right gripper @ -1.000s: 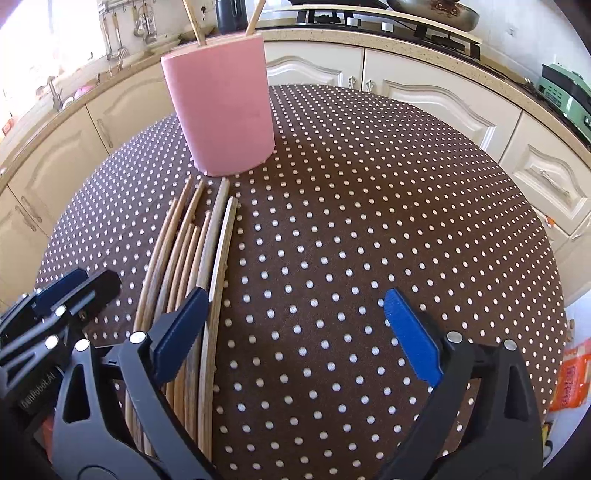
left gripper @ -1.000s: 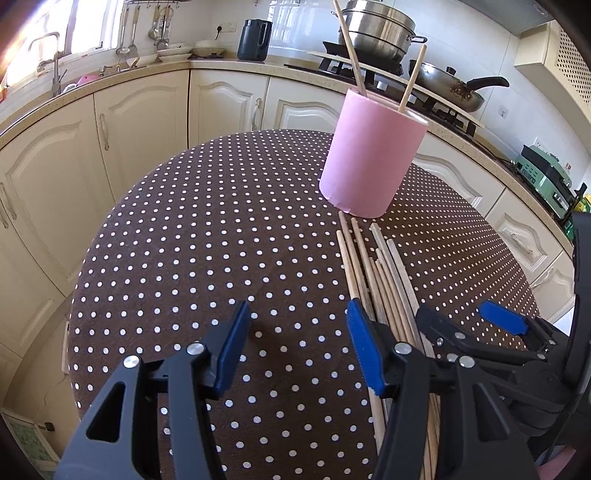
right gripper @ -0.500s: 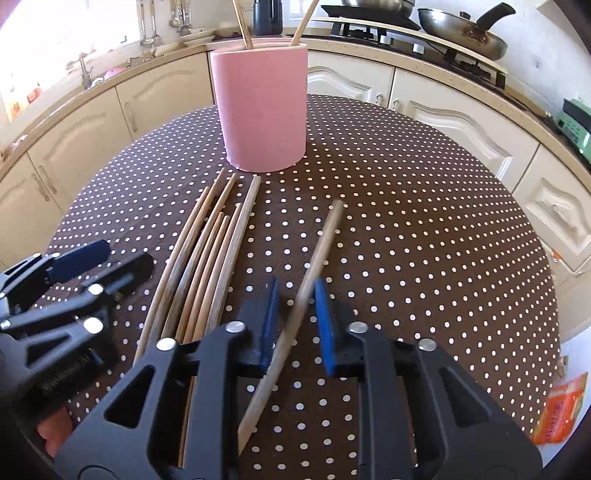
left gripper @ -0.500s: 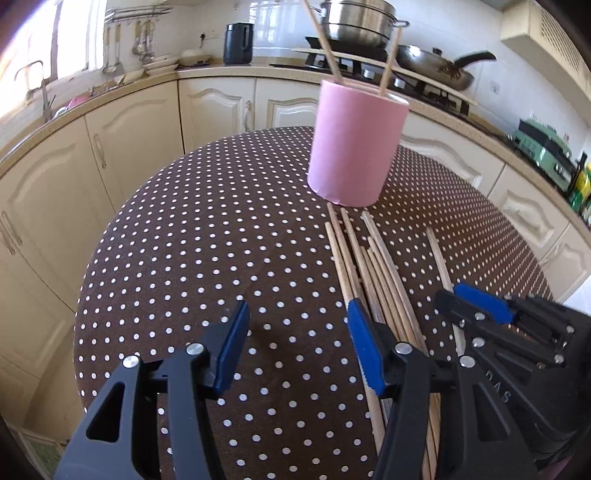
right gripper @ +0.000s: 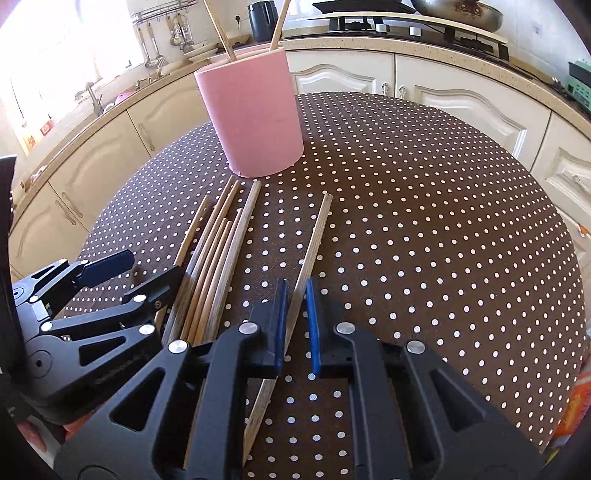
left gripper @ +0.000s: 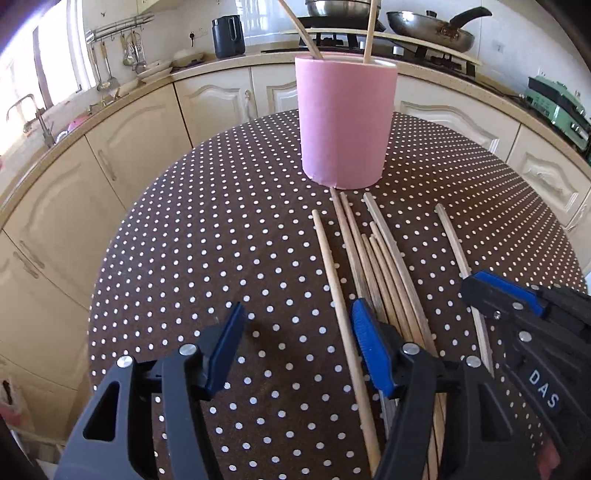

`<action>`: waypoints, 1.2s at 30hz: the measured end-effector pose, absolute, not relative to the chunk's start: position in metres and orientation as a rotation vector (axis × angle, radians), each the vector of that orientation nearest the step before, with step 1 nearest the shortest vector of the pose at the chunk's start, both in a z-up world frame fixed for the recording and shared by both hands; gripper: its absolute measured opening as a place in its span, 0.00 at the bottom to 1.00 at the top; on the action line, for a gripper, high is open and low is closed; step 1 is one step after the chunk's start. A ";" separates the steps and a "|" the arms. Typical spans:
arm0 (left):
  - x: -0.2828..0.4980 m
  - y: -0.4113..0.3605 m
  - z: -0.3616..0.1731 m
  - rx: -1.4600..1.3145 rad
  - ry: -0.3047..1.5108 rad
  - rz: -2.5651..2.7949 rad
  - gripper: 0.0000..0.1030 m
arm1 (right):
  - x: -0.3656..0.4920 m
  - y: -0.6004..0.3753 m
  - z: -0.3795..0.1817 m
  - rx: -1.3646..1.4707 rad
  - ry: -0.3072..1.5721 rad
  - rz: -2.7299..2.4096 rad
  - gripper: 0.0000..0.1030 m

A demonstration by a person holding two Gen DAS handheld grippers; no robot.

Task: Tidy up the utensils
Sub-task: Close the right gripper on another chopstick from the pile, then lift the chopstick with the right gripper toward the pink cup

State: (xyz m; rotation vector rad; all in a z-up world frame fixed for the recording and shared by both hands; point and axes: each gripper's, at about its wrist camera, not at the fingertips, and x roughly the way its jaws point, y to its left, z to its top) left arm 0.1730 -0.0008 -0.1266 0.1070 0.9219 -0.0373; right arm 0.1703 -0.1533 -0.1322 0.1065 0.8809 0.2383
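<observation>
Right gripper (right gripper: 295, 325): jaws closing, blue pads clamped on a single chopstick (right gripper: 314, 240) near its lower half. That stick lies apart from the others, to their right in the right wrist view, tip pointing up toward the pink holder (right gripper: 255, 110). Whether it is lifted off the desk (right gripper: 424, 221) or lying on it, I cannot tell.

Left gripper (left gripper: 295, 350): jaws opening, nothing clenched. One loose chopstick (left gripper: 340, 314) runs between its fingers, nearer the right pad; pads not pressing on it. Its right finger sits over the near end of the chopstick bundle (left gripper: 380, 266).

Bundle: several wooden chopsticks lying flat on the desk, roughly parallel, slightly fanned, far tips just short of the holder's base. The loose stick is just left of the bundle in the left wrist view; the right gripper's stick is to the right of it.

Desk: round, brown cloth with white dots.

Pink holder stands upright on the far half of the desk, two chopsticks (left gripper: 369, 33) already in it, leaning apart.

Behind: cream cabinets (left gripper: 92, 177), curved worktop, black kettle (left gripper: 228, 35), pan on the stove (left gripper: 428, 31).
</observation>
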 end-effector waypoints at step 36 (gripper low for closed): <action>0.178 0.012 -0.126 0.096 0.936 -0.109 0.06 | 0.155 -0.177 -0.128 -0.063 0.894 0.215 0.09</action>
